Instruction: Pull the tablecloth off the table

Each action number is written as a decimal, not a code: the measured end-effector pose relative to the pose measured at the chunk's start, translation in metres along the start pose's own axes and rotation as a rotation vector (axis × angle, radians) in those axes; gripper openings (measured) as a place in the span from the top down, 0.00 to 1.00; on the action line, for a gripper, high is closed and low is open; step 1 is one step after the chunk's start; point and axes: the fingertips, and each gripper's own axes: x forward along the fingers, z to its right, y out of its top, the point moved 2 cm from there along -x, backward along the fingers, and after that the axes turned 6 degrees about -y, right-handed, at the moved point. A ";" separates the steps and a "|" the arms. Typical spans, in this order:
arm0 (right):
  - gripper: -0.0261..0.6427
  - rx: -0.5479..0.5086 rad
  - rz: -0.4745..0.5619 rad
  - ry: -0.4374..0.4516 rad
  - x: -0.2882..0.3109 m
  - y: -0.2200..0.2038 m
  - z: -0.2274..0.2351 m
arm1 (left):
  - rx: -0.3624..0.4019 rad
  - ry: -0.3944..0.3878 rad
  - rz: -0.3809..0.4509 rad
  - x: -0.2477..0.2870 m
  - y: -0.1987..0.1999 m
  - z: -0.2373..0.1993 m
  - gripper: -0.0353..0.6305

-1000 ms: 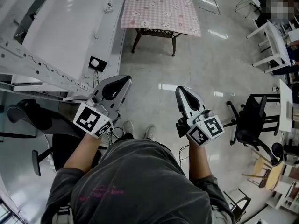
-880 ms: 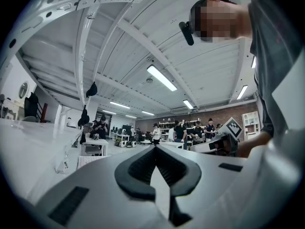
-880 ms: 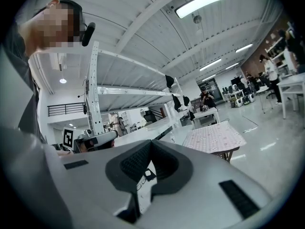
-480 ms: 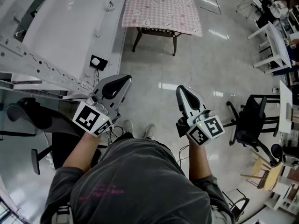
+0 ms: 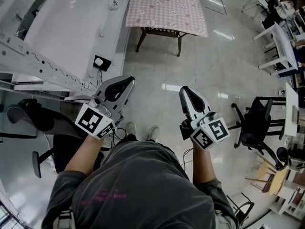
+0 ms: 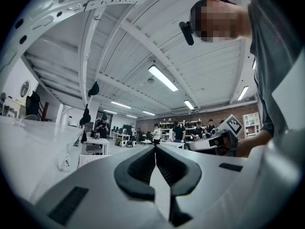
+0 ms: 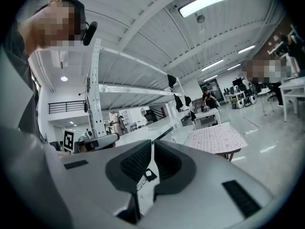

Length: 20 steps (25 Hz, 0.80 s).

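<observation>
A pink patterned tablecloth (image 5: pixel 167 6) covers a small dark-legged table (image 5: pixel 158 33) far ahead, at the top of the head view. It also shows in the right gripper view as a pink tablecloth (image 7: pixel 215 138) to the right of the jaws. My left gripper (image 5: pixel 126 82) and right gripper (image 5: pixel 185 91) are held close to the person's body, well short of the table. Both are shut with nothing between their jaws, as the left gripper (image 6: pixel 155 149) and right gripper (image 7: pixel 152 143) show in their own views.
A long white bench (image 5: pixel 71 23) with a perforated metal frame (image 5: pixel 43 63) runs along the left. A black office chair (image 5: pixel 255 123) and white tables (image 5: pixel 281 42) stand at the right. Shiny floor (image 5: pixel 200 66) lies between me and the table. People stand far off.
Nothing of note: the head view has drifted slightly and both grippers stay shut in the same place.
</observation>
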 end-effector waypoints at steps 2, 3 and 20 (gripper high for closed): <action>0.95 -0.001 0.000 -0.004 0.000 -0.001 -0.001 | -0.002 -0.001 0.000 -0.001 -0.001 -0.001 0.94; 0.95 -0.001 0.000 -0.007 0.000 -0.001 -0.001 | -0.003 -0.003 -0.001 -0.002 -0.001 -0.001 0.93; 0.91 0.015 -0.020 -0.007 -0.001 -0.007 -0.007 | -0.037 -0.043 -0.028 -0.002 -0.011 0.004 0.83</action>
